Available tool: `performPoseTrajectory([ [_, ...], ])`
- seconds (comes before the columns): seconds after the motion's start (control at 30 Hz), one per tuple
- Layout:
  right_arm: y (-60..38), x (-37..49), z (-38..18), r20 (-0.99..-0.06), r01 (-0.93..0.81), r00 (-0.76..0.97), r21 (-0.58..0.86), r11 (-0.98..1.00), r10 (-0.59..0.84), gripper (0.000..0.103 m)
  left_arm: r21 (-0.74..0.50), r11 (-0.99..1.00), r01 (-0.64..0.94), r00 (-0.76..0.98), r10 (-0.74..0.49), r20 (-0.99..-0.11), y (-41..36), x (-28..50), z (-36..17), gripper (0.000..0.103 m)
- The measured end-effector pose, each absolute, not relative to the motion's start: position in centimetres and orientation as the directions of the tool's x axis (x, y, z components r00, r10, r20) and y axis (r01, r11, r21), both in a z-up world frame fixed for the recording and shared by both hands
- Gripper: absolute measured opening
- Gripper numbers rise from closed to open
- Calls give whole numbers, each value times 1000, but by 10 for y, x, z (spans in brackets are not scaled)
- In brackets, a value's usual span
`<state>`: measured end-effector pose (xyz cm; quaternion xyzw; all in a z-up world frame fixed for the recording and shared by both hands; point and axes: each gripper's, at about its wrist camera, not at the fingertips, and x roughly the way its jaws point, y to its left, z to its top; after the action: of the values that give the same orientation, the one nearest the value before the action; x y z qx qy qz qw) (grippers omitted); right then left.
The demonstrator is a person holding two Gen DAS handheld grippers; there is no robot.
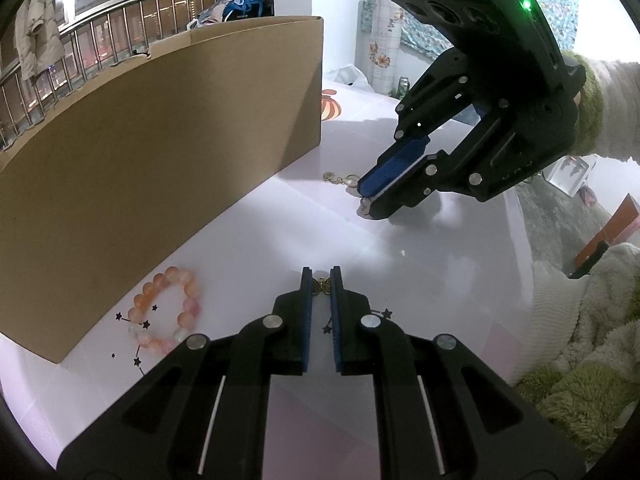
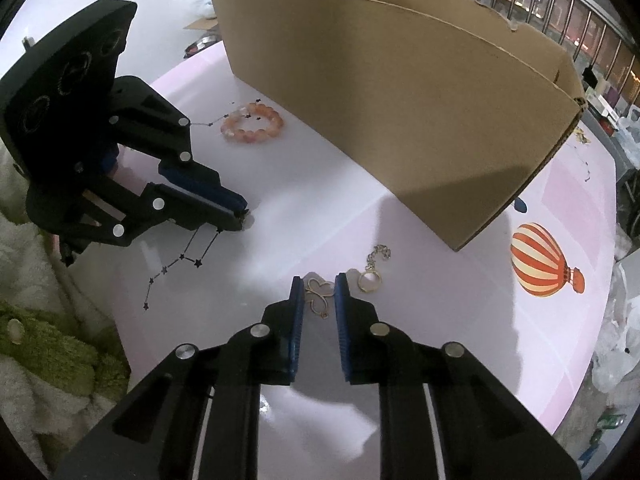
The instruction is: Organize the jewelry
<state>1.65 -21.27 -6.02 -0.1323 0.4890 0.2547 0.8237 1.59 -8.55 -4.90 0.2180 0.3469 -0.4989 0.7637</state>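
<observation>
Left gripper (image 1: 321,276) fingers pinch a butterfly charm (image 1: 321,286); right gripper (image 2: 319,282) parted around gold pendant (image 2: 319,295) — apparently not gripping.

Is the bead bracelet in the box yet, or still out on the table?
Out. The bead bracelet lies flat on the table, beside the box wall.

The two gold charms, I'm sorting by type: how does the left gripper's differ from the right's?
The butterfly charm is small, solid and dark gold, pinched between the left gripper fingers. The looped charm is larger, open wire outline, lying between the right gripper fingers. Both are gold-toned.
</observation>
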Motion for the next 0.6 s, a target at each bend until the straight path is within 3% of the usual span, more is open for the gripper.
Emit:
performPoseTrajectory([
  [0.2, -213, 16, -61, -874, -549, 379, 51, 834, 303, 12, -14, 407, 914, 261, -611, -747, -85, 16, -49, 8],
  [0.6, -218, 16, -53, -869, -537, 377, 77, 840, 321, 15, -16, 413, 911, 264, -611, -746, -84, 18, -49, 8],
])
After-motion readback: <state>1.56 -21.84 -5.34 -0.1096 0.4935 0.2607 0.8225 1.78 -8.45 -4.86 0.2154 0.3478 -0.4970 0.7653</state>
